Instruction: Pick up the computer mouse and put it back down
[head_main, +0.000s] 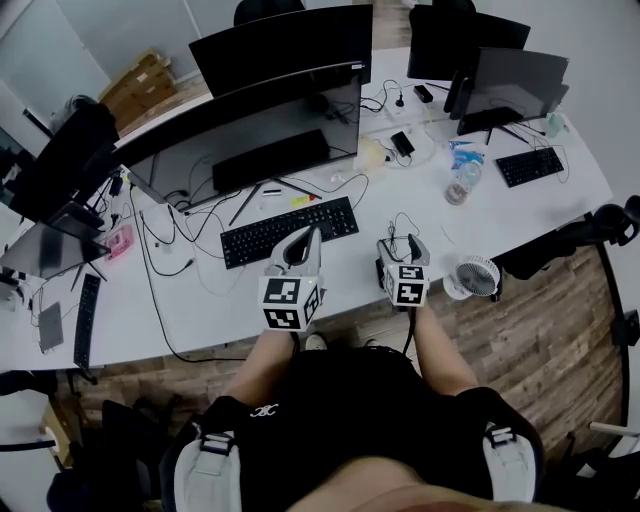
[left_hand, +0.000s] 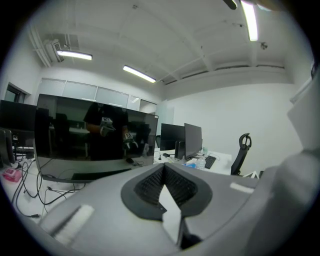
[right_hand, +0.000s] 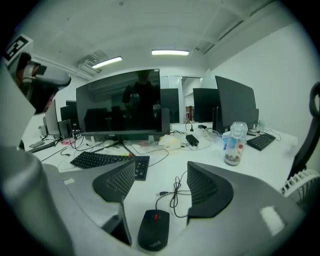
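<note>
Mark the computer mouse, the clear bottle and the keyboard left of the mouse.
computer mouse (right_hand: 153, 231): right gripper view, middle of its shell.
clear bottle (right_hand: 233, 146): right gripper view, its body.
keyboard (right_hand: 102, 159): right gripper view, its keys.

Kbd (head_main: 290, 231) in front of monitor (head_main: 255, 140), bottle (head_main: 460, 183) & fan (head_main: 476, 276) at right.

White desk (head_main: 230, 300), black keyboard (head_main: 290, 231), wired mouse (right_hand: 154, 230), bottle (head_main: 458, 183), small fan (head_main: 474, 277) on it

Head view looks steeply down on the desk (head_main: 500, 220); both gripper views face its monitor (head_main: 262, 128) from low.
</note>
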